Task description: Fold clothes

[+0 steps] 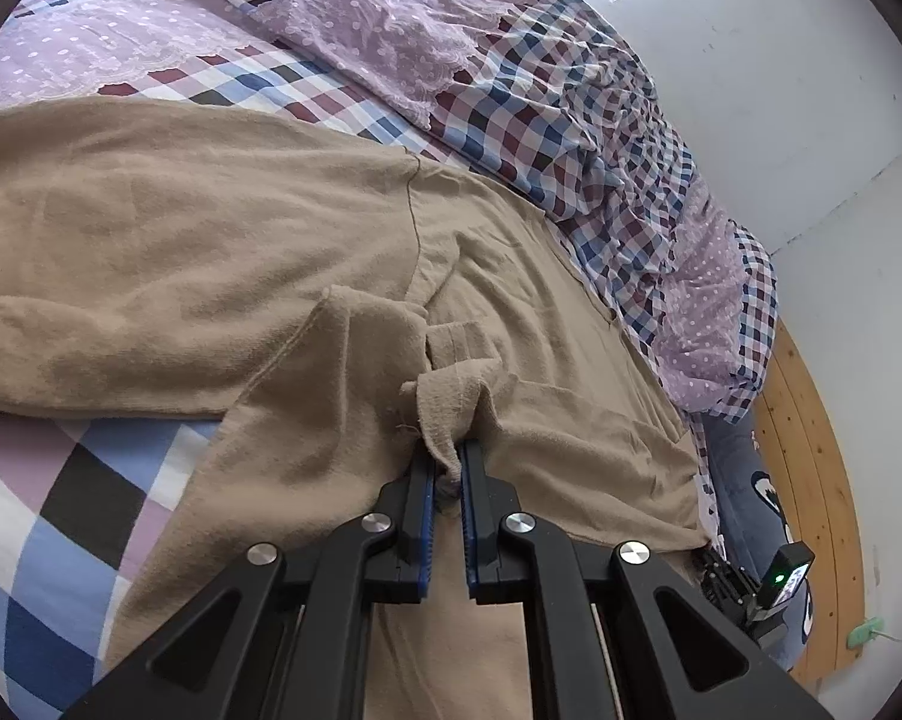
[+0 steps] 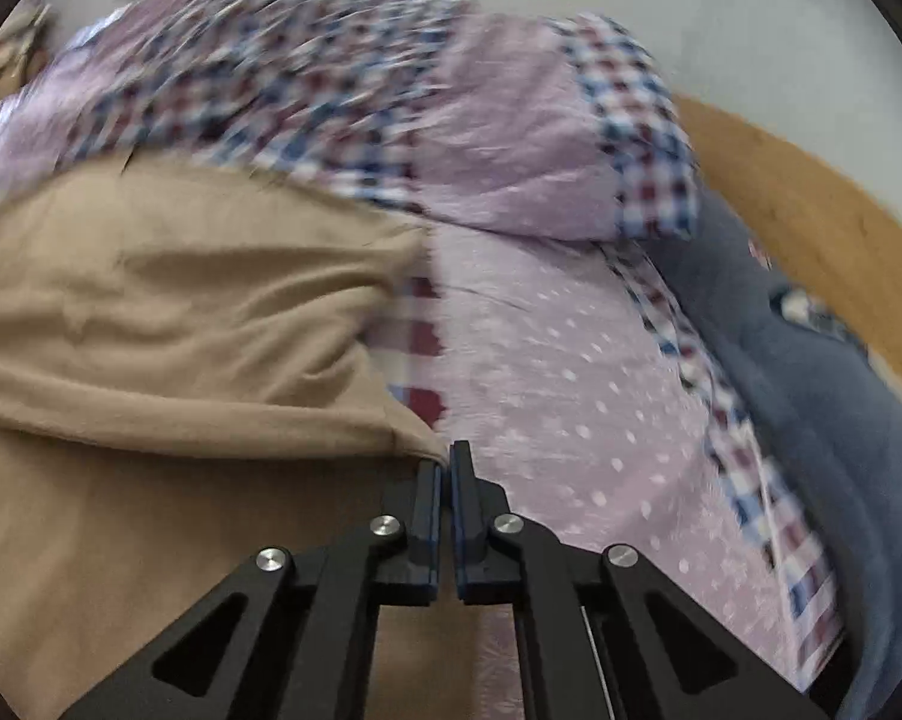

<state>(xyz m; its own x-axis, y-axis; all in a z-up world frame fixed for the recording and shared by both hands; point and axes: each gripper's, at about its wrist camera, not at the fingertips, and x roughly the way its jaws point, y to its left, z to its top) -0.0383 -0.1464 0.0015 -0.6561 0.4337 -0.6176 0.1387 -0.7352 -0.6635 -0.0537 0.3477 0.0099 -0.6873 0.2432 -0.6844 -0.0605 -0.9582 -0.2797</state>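
Tan fleece garment (image 1: 210,228) lies spread over the checked bedsheet (image 1: 60,480). Left gripper (image 1: 447,468) pinches a bunched fold of it. Right gripper (image 2: 444,468) has its jaws pressed together at the garment's corner.

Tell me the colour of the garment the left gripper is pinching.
Tan, a plain beige knit garment; clearest in the left wrist view.

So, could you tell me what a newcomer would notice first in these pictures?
A large tan garment spreads across the bed, with the left gripper shut on a bunch of its cloth. Behind it lies a crumpled checked and lilac quilt, and the right gripper is shut at the garment's corner.
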